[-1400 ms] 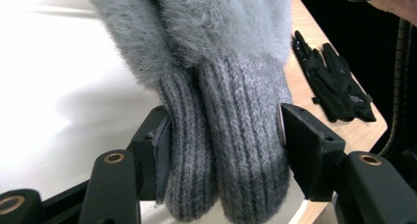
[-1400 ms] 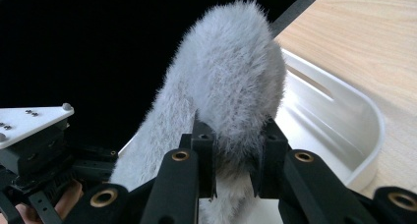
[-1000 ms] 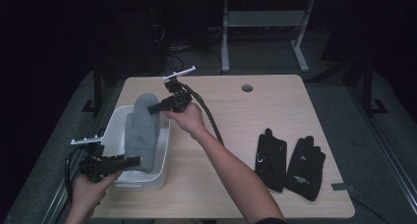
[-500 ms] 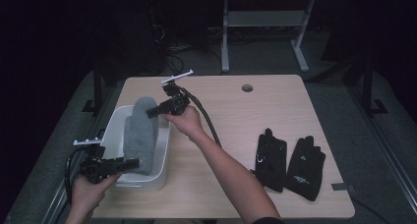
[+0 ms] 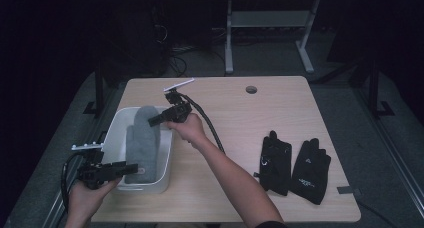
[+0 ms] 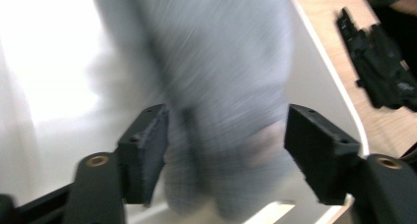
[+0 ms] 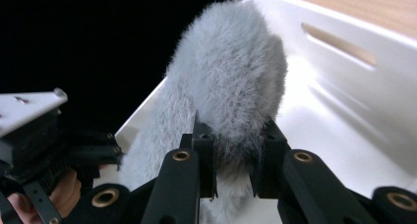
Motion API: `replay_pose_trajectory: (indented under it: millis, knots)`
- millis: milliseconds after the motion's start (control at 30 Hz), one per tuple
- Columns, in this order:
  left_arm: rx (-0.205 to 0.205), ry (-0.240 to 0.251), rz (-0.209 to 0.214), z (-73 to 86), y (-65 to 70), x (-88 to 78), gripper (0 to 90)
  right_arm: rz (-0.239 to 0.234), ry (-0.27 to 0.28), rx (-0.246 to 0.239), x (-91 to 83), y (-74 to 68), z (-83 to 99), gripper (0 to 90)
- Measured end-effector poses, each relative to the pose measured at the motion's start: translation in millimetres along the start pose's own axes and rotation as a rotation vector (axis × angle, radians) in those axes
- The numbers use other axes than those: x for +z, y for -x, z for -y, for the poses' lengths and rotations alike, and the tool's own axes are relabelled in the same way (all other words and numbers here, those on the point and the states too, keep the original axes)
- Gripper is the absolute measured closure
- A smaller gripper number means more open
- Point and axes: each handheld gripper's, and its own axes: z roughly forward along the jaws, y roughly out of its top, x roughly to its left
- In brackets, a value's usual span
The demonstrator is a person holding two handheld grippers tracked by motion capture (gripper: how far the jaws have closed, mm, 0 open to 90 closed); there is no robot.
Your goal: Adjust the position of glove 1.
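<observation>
High view: the grey mitten [image 5: 141, 145], earlier lifted, now lies lower in the white bin [image 5: 165, 163] at left-centre.

Left gripper view: the left gripper [image 6: 226, 153] has just been opening, mitten between its jaws untouched.

Right gripper view: the right gripper [image 7: 235, 157] pinches the mitten's fluffy end, so placing looks nearly complete.

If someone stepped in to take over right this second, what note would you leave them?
Right gripper: shut on the top end of the grey fuzzy mitten, over the far end of the white tub.
Left gripper: its jaws have just been opening; they straddle the mitten's near end, pads apart from it.
Done: the mitten lies mostly inside the tub.
Left: probably let go with the right gripper so the mitten settles. Two black gloves lie on the table to the right, untouched; they may be next.
</observation>
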Motion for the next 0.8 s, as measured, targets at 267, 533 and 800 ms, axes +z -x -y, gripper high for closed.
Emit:
replay_pose_trajectory:
  millis: [267, 533, 800]
  knots:
    - [0.039, 0.013, -0.016, -6.8, 6.3, -6.6, 34.5, 0.018, -0.035, -0.016, 11.9, -1.1, 2.4, 73.7]
    - [0.052, 0.032, -0.009, -9.4, 10.8, -5.5, 34.6, 0.084, 0.022, -0.043, 2.4, -2.8, -4.7, 54.8]
    - [0.071, 0.042, -0.001, -12.1, 16.0, -5.4, 34.7, 0.097, 0.031, -0.058, -9.9, -3.5, -6.4, 55.1]
